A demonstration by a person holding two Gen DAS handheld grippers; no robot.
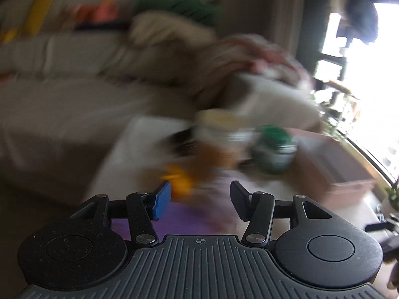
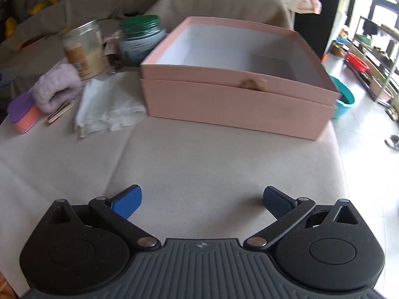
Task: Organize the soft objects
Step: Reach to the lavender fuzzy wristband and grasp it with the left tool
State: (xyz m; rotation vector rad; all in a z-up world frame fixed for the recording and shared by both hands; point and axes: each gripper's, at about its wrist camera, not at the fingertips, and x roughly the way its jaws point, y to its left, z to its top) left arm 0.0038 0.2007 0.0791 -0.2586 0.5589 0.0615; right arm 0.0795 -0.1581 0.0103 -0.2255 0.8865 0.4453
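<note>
Soft things wait at the cushion's left edge; the pink box stands empty.

The beige sofa cushion (image 2: 199, 154) carries everything. The open pink box (image 2: 239, 102) sits at its far right corner, nothing visible inside. Left of the box lies a white cloth (image 2: 107, 104), then a rolled lilac towel (image 2: 58, 87), then a purple-and-orange sponge (image 2: 23, 114) at the left edge. Behind them stand a pale-lidded jar (image 2: 83, 47) and a green-lidded jar (image 2: 139, 39), contents unclear. The right gripper (image 2: 202, 200) hovers released, jaws spread, holding nothing; the left gripper (image 1: 200, 199), in a blurred view, is likewise unclenched and empty. Likely risk: reaching for the towel could knock over the jar touching it, or a corner pinch could unroll the cloth.
</note>
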